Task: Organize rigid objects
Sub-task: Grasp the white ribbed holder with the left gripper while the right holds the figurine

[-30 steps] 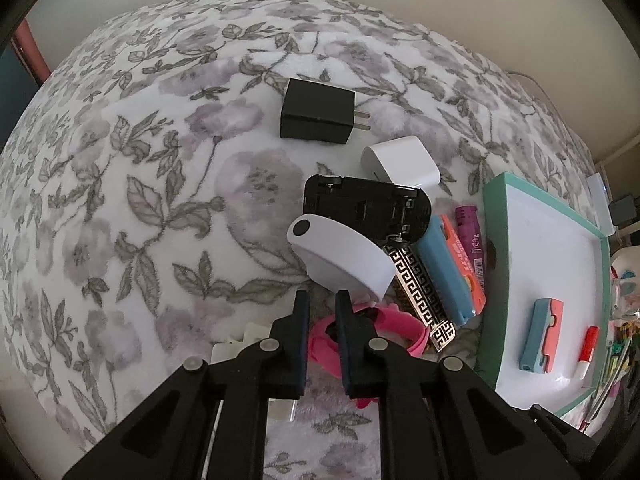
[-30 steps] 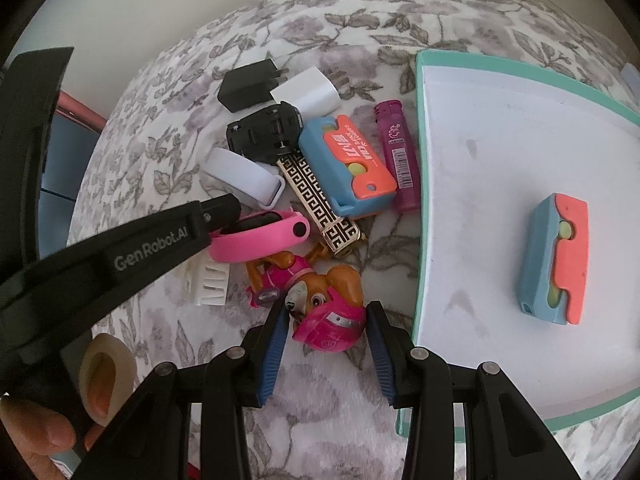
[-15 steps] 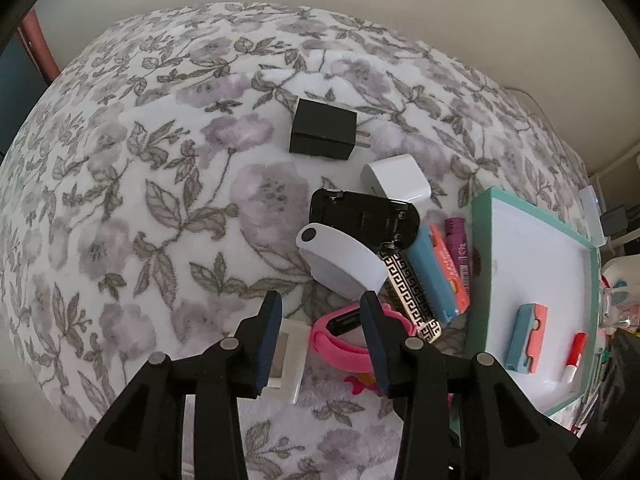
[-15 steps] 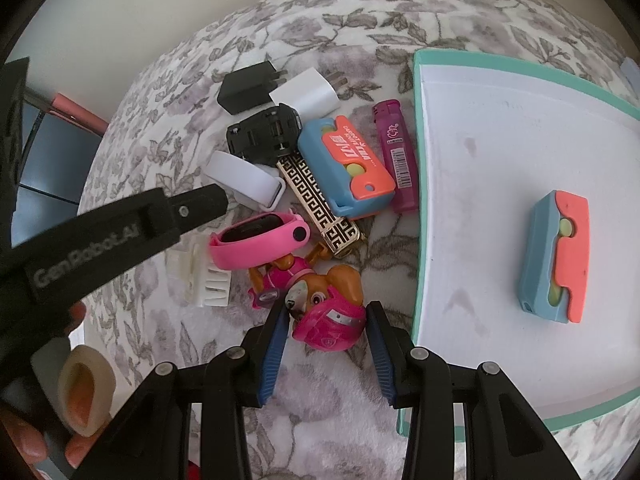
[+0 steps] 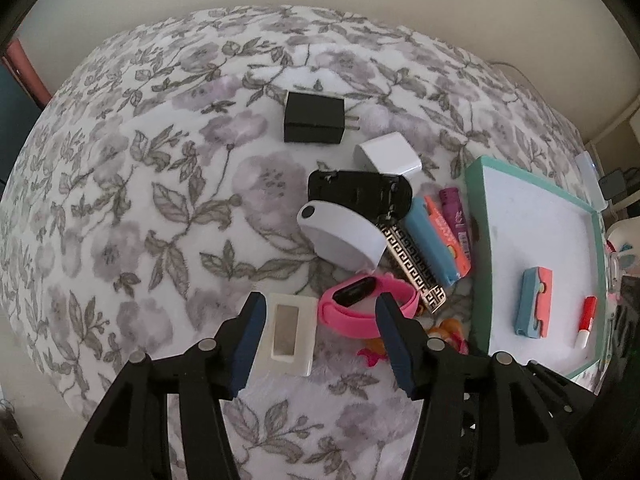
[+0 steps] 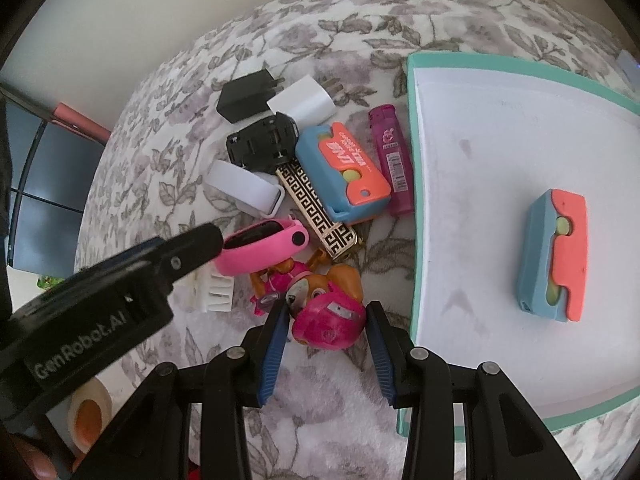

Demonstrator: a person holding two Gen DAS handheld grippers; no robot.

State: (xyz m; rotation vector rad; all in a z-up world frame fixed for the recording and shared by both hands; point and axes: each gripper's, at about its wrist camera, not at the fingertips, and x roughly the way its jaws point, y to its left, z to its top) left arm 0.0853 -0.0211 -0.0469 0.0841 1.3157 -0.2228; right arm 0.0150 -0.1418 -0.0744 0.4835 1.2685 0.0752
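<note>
Gripper in my right hand straddles the pink pup toy's head without clearly pinching it, the teal tray just to its right, while my left gripper is opening over the pink band

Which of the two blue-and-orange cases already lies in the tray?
The smaller blue-and-orange case lies alone on the white floor of the tray. The other case lies on the flowered blanket, beside the purple lighter.
</note>
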